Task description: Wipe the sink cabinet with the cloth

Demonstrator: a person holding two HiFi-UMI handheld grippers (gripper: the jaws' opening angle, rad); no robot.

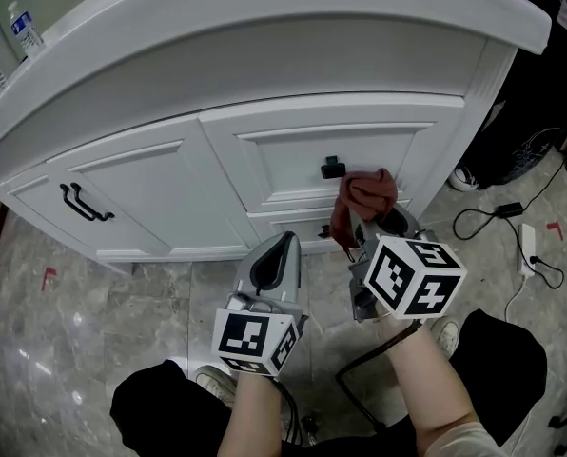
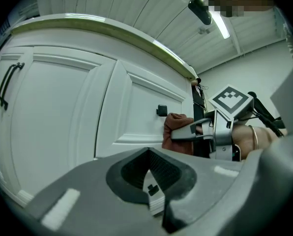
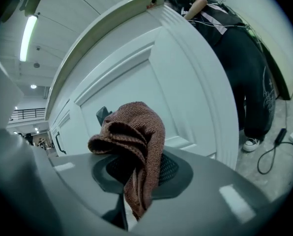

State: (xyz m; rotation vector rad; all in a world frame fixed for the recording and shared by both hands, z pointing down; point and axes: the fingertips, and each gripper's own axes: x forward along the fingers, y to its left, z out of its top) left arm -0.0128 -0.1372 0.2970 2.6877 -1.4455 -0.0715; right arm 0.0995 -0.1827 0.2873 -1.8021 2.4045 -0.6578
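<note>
The white sink cabinet (image 1: 293, 150) fills the upper head view, with a curved countertop edge (image 1: 264, 27). A brown knitted cloth (image 1: 362, 203) is bunched in my right gripper (image 1: 364, 219), which is shut on it just below the small black drawer knob (image 1: 332, 168). In the right gripper view the cloth (image 3: 134, 151) drapes over the closed jaws, close to the drawer panel (image 3: 136, 87). My left gripper (image 1: 276, 255) hangs lower left of the cloth, shut and holding nothing, and points at the cabinet front (image 2: 63, 112). It sees the cloth (image 2: 178, 132) and right gripper (image 2: 193, 130).
A black bar handle (image 1: 84, 204) sits on the left cabinet door. A water bottle (image 1: 24, 29) stands on the countertop at far left. Cables and a power strip (image 1: 528, 246) lie on the marble floor at right, by a person's dark trousers (image 3: 245, 68) and shoe (image 1: 464, 177).
</note>
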